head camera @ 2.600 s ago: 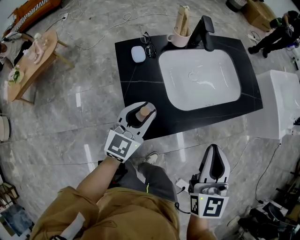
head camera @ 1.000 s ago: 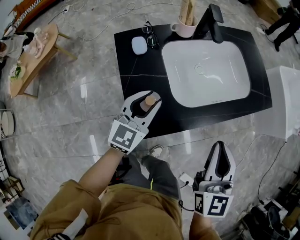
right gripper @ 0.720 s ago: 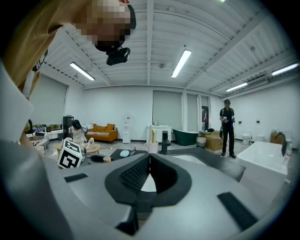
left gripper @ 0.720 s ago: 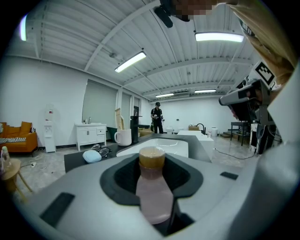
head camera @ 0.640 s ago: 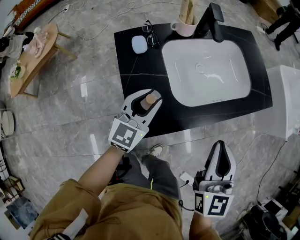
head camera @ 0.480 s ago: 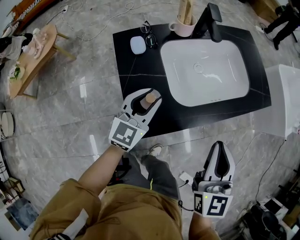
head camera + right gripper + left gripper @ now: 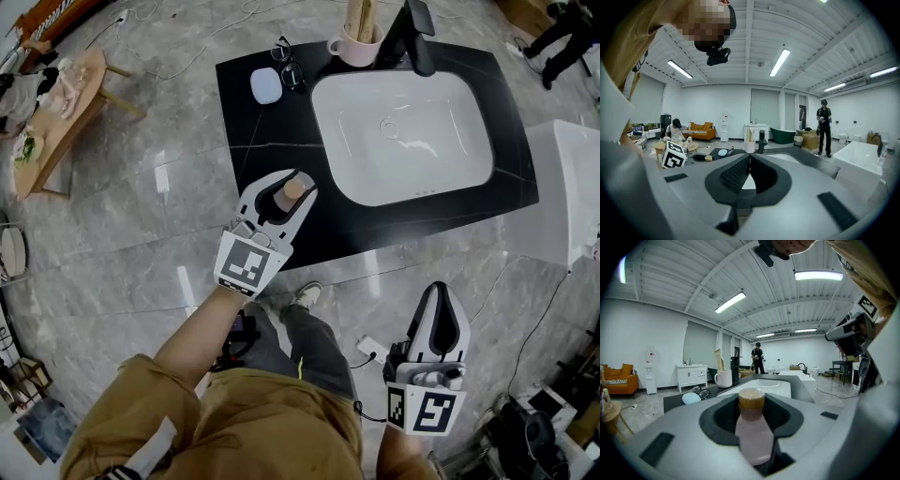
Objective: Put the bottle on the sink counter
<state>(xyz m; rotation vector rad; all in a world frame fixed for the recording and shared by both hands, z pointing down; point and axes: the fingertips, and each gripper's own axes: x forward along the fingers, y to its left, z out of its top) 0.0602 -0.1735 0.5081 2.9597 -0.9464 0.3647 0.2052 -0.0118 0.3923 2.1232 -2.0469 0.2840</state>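
Left gripper view: the left gripper [image 7: 752, 398] jaws are opening around the upright pale-pink, cork-capped bottle [image 7: 752, 434], over the black sink counter's [image 7: 267, 141] front-left corner. The right gripper [image 7: 749, 156] is pressed together, empty.

Bright, even light comes off the long ceiling tubes [image 7: 730, 302]. White glare streaks lie on the polished floor [image 7: 161, 178] and a sheen in the basin [image 7: 403, 141]. Both gripper views bulge, with black corners. The bottle [image 7: 752, 427] close to the lens is soft; shadows are faint.
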